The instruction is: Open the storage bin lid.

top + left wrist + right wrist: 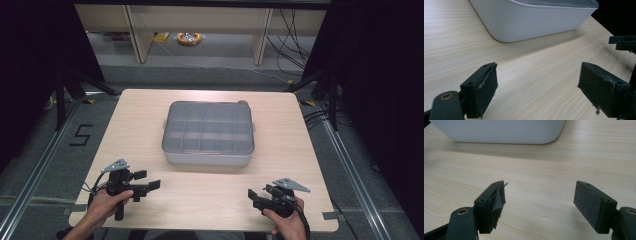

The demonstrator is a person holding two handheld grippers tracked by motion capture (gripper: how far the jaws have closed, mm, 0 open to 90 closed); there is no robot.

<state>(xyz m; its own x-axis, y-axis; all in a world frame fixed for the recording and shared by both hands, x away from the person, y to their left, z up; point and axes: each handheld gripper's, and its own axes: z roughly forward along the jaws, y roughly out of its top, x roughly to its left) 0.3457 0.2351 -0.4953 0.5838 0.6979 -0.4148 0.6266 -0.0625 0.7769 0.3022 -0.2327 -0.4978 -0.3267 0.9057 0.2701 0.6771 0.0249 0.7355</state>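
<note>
I read this as a lab: black curtains [30,60], floor rails [35,165], loose cables [292,40], taped-down bench [150,125].

Seen from high above the near edge, one camera looks forward and down across the whole pale wooden counter [150,120] to the floor beyond. Two more ride low on the hand-held grippers, close to the surface, each looking along its own black fingers [482,92] [491,207] toward the grey lidded box [208,132], whose near white wall all three views share.
</note>
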